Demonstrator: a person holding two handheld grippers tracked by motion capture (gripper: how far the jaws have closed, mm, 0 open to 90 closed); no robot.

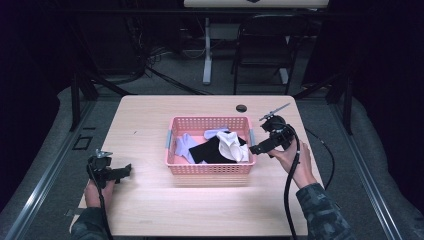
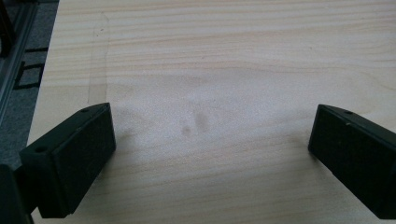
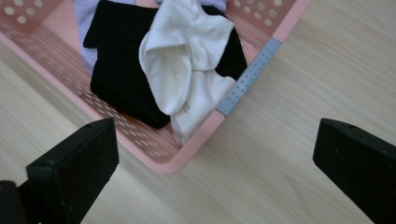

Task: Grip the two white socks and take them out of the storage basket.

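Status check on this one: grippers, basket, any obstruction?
Left gripper open, over bare table. Right gripper open at pink basket corner. White sock on top, unobstructed.

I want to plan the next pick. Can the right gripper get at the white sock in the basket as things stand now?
Probably yes. The right gripper is open beside the basket, near the corner where the white sock lies on top of the black cloth. Nothing covers the sock; the low rim is the one obstacle.
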